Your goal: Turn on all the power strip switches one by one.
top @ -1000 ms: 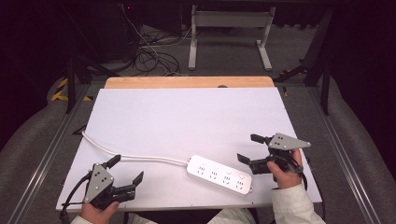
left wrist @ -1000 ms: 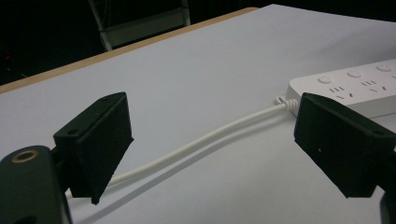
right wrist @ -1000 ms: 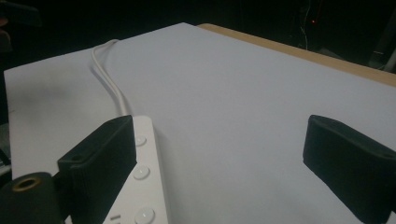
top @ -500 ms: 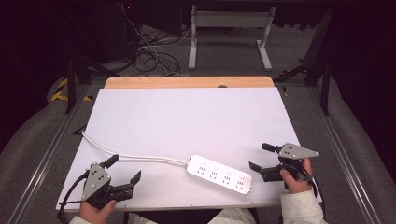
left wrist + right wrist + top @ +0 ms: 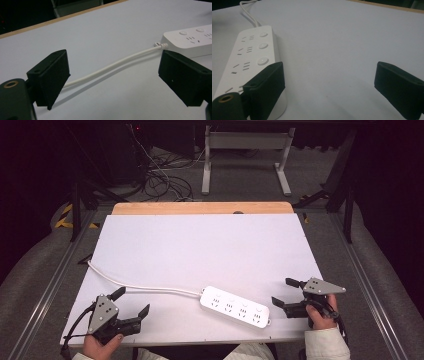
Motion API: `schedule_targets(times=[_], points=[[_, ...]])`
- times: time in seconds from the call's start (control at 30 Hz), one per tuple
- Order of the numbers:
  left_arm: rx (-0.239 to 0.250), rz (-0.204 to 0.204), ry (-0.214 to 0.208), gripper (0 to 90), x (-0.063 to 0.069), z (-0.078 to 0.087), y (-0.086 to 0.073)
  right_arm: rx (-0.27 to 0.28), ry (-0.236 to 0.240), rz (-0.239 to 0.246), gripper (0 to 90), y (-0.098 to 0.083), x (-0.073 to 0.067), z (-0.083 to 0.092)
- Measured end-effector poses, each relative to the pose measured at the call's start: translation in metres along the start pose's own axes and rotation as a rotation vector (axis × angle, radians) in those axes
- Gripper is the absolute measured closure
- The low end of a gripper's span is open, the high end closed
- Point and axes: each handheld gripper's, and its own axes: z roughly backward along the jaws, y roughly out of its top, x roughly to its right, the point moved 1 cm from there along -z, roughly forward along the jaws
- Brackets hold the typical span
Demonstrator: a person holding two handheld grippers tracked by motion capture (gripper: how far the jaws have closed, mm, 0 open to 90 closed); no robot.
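High view: white plastic power strip (image 5: 235,306) lies lower centre of frame on white tabletop (image 5: 200,250), white cable (image 5: 145,289) trailing left. Nothing plugged, nothing lifted; work looks barely begun. Left gripper (image 5: 131,304) lower left, jaws wide apart, empty, near cable. Right gripper (image 5: 287,292) lower right, jaws wide apart, empty, just beside strip's end.

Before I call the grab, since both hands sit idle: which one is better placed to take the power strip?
Probably the right. The right gripper sits open just off the power strip's near end, its fingers beside the casing. The left gripper, also open, faces only the cord, with the strip farther off.
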Motion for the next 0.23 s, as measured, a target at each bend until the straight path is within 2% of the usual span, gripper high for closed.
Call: schedule_targets(times=[0.13, 0.23], points=[[-0.021, 0.050, -0.038, 10.0, -0.0026, -0.0016, -0.0001, -0.015, -0.020, 0.014, 10.2, 0.0039, -0.0028, -0.0028], [-0.022, 0.044, -0.030, 10.0, -0.0029, -0.0025, -0.0007, -0.012, -0.017, 0.020, 10.2, 0.0062, -0.0042, -0.0029]])
